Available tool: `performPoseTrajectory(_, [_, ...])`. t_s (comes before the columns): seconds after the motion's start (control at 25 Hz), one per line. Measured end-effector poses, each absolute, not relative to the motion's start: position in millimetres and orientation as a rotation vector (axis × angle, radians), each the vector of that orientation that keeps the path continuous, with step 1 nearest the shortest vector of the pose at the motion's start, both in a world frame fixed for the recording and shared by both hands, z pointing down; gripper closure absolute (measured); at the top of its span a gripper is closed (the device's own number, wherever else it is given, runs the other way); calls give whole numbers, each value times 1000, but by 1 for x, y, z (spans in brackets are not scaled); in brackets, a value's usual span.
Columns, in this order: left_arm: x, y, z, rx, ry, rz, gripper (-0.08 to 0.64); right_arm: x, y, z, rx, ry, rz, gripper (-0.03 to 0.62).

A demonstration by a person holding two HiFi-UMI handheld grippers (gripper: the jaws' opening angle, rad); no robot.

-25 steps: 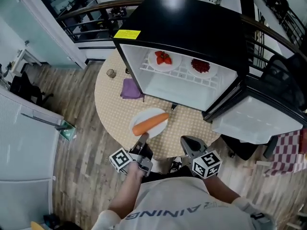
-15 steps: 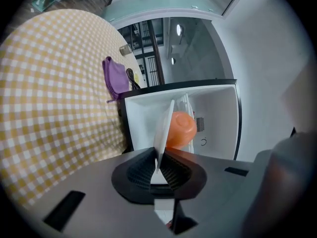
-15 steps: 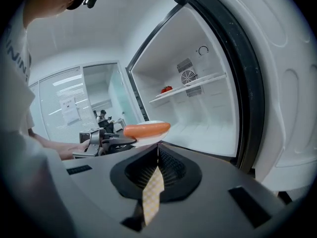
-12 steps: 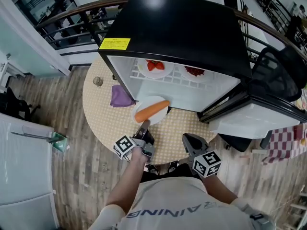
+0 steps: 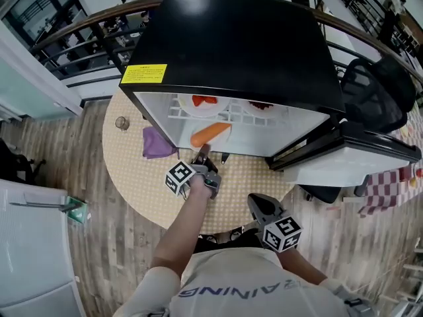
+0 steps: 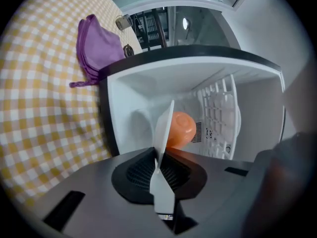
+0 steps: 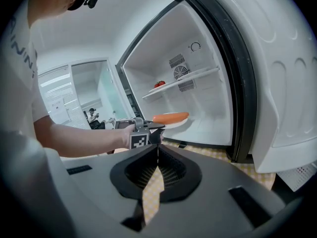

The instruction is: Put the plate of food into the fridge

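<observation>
L gripper [image 5: 203,154], pinching plate [image 6: 163,128] rim, has carried it from table [image 5: 132,174] into fridge [image 5: 251,45], so nearly done; R gripper [image 7: 157,152] closed, empty.

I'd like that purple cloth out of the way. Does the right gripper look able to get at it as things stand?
Probably not directly: the purple cloth lies left of the fridge, and the left arm, holding the plate, crosses between it and the right gripper.
</observation>
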State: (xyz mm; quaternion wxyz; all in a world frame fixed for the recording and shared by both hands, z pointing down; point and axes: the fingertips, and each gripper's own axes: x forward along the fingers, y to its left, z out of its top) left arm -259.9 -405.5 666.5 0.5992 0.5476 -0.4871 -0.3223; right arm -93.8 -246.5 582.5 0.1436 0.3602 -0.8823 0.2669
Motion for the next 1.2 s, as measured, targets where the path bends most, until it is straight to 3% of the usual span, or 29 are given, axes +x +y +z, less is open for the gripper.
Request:
performPoseTrajectory(0.64, [-248,-458,682,1324,-1224,-606,523,-76,-245,599,1067,-2484,821,569])
performPoseTrajectory(0.8, [-243,-460,683,1424,-1289,-438,520,-73,-245,603,1061,-2477,835,569])
performPoseTrajectory(1.2, [-238,-453,681,1765,-1397,95,433,-80,-243,604,1037,-2492,860,569])
